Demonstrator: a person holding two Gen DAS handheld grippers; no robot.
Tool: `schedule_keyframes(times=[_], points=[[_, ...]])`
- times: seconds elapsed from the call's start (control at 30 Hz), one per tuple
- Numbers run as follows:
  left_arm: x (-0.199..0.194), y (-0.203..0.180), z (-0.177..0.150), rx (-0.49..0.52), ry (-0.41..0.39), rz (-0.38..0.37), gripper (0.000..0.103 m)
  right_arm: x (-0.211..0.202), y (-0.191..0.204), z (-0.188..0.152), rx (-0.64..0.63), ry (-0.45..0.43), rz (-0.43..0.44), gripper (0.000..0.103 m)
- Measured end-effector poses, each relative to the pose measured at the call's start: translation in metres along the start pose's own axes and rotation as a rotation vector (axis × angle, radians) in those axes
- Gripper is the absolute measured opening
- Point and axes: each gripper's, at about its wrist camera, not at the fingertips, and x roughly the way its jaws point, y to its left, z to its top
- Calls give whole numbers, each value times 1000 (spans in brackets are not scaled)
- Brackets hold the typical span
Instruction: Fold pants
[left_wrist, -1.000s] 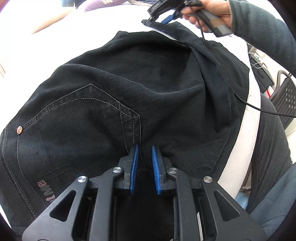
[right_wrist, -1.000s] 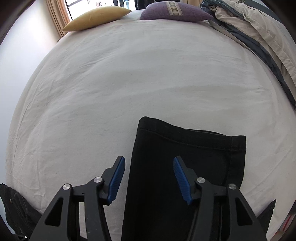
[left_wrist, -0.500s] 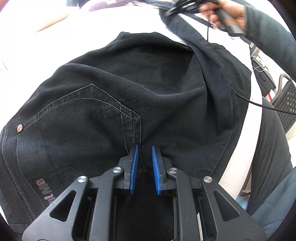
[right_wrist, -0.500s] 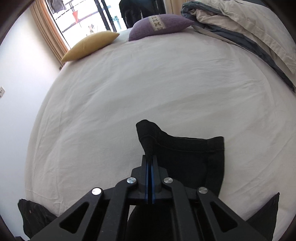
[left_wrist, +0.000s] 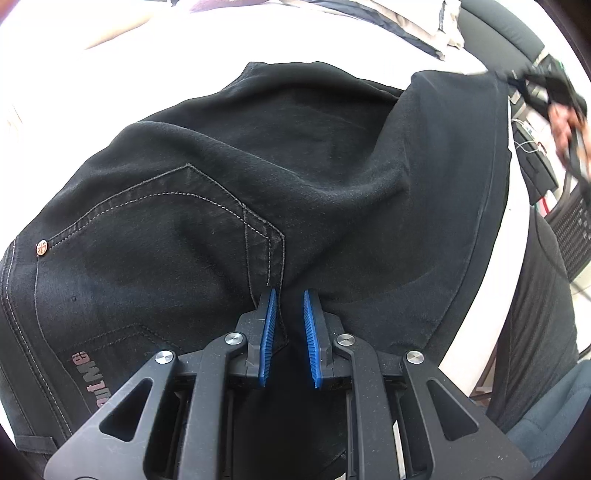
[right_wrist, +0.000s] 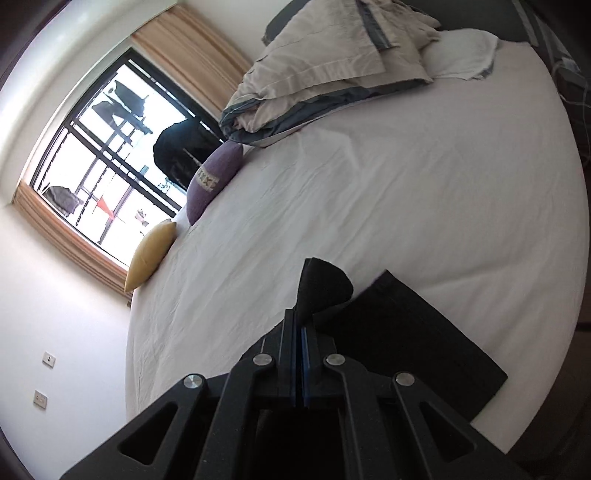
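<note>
White bedsheet (right_wrist: 388, 192) under black denim pants (left_wrist: 207, 206), filling frame centre. Left gripper (left_wrist: 290, 325) low centre, blue pads narrowly apart around the seat seam. Right gripper (right_wrist: 300, 354) clamped on the leg hem, lifted upper right, leg axis running toward it.

Pants (left_wrist: 229, 206) waistband is cut off at the left edge of the left wrist view. Right claw (left_wrist: 546, 92) and its hand (left_wrist: 565, 122) are motion-blurred there. In the right wrist view, pants leg (right_wrist: 406, 332) is partly hidden behind the claw body; pinched cloth between the pads cannot be seen.
</note>
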Motion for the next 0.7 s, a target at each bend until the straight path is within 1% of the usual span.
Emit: schedule_keyframes(times=[0.13, 0.23, 0.4, 0.47, 0.57, 0.7], points=[[1, 1, 4, -7, 14, 6, 15, 0, -51, -20, 154, 13, -26, 3], [0, 1, 8, -31, 17, 14, 15, 1, -69, -29, 212, 12, -23, 3], [-1, 1, 13, -73, 7, 40, 15, -16, -77, -32, 219, -17, -8, 3], [-1, -2, 16, -82, 6, 53, 15, -22, -85, -31, 247, -30, -9, 3], [1, -8, 21, -76, 9, 64, 15, -24, -102, -35, 268, -19, -30, 3], [3, -18, 31, -65, 15, 73, 15, -18, -126, -47, 335, -3, -47, 3]])
